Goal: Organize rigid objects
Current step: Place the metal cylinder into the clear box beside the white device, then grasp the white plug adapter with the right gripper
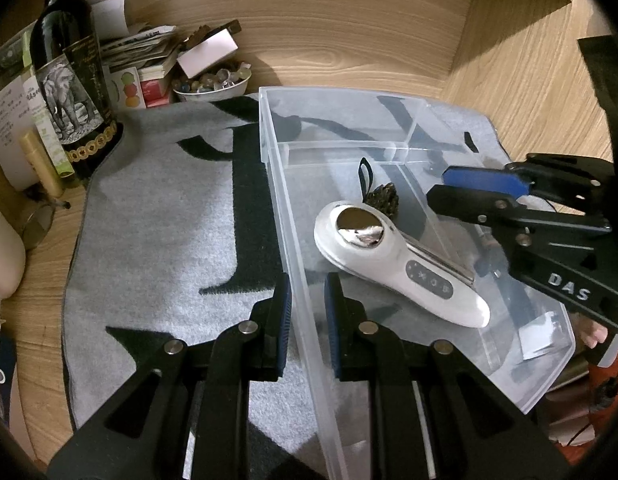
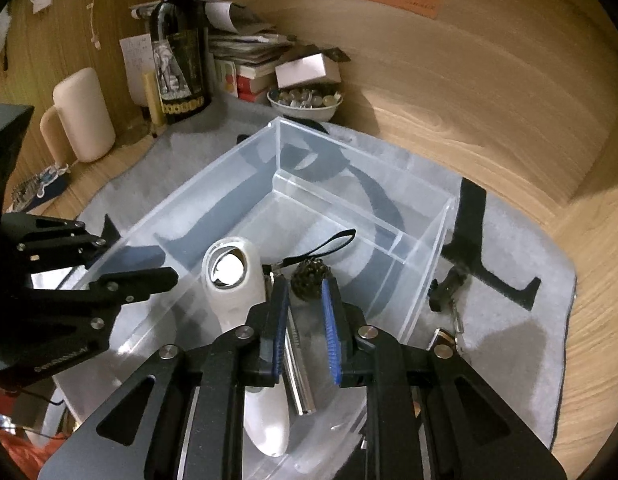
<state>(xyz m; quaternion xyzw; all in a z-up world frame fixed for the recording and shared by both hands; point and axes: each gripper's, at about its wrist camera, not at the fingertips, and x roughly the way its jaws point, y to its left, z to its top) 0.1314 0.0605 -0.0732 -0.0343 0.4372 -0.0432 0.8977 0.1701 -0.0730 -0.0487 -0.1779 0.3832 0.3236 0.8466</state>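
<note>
The left gripper [image 1: 307, 312] stands apart, astride the near wall of the clear bin [image 1: 277, 168], seemingly to steady it; close squarely on that wall. The right gripper [image 2: 305, 316] hangs apart, empty, above the white handheld device [image 2: 245, 280] and pinecone charm [image 2: 309, 276] inside; I'd lift straight up, avoiding the divider.
</note>
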